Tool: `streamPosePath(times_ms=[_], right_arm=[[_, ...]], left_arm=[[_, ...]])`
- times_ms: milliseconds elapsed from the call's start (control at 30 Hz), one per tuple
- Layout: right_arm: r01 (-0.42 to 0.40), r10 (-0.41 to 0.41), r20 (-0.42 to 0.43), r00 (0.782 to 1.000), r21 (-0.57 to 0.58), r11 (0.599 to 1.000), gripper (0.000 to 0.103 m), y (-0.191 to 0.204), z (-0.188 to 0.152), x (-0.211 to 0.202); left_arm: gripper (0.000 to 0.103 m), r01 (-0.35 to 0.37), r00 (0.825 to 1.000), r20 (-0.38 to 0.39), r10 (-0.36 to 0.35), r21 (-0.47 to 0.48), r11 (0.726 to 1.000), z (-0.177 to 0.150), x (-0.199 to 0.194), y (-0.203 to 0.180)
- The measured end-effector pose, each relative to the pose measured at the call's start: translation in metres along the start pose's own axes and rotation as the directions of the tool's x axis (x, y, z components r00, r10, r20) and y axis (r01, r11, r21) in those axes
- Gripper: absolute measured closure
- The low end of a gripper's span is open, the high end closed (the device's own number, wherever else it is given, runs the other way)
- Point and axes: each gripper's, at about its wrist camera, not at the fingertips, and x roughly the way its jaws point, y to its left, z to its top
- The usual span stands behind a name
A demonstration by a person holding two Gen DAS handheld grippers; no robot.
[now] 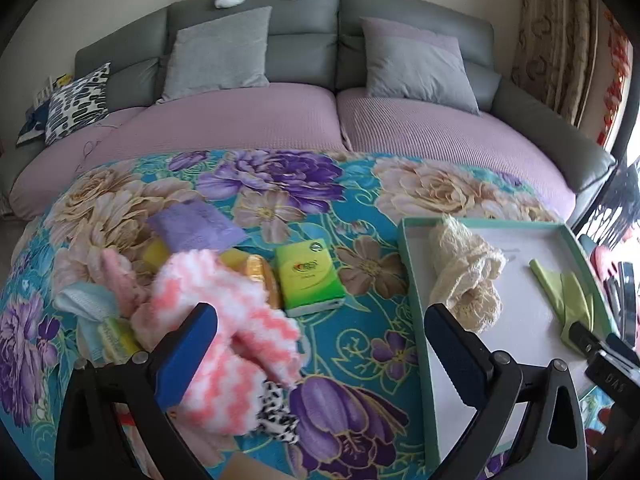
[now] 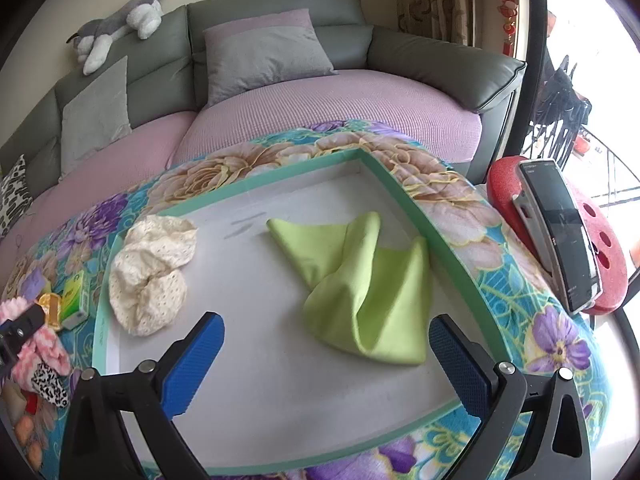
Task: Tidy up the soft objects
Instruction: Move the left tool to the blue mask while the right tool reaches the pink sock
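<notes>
Your left gripper (image 1: 320, 336) gapes wide, empty, above the fluffy pink-white striped sock (image 1: 224, 320); your right gripper (image 2: 326, 344) likewise, over the crumpled lime-green cloth (image 2: 360, 280) in the teal-rimmed tray (image 2: 404, 192).

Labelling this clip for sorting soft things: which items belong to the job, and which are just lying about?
Job:
green-rimmed tray
cream lace cloth
green cloth
pink-white fuzzy socks
purple cloth

Lying about:
tissue pack
phone
plush dog
sofa cushions

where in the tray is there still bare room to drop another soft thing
Bare tray floor lies in front of the green cloth and the cream lace cloth, and in the far corner behind both. Outside the tray, the pile around the pink striped sock is crowded.
</notes>
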Motion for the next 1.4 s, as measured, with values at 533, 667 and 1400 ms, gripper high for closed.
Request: streamPosePath(times_ms=[533,667,1400], right_arm=[[-0.13,0.127,-0.03,0.991,-0.159,0.979,0.0,0.093,-0.027,-0.023],[-0.157,0.152,-0.039,0.988,-0.202,0.967,0.0,0.117,-0.03,-0.024],[-0.395,0.373,-0.13,0.919,-0.299,0.869,0.0,0.239,-0.06,-0.031]], left_arm=[[0.0,-0.094,0.993,0.06,0.106,-0.172,0.98,-0.009,-0.047,0.1],[0.0,-0.127,0.987,0.065,0.146,-0.234,0.964,-0.009,-0.051,0.13],[0.0,-0.225,0.968,0.012,0.252,-0.41,0.884,-0.027,-0.054,0.238]])
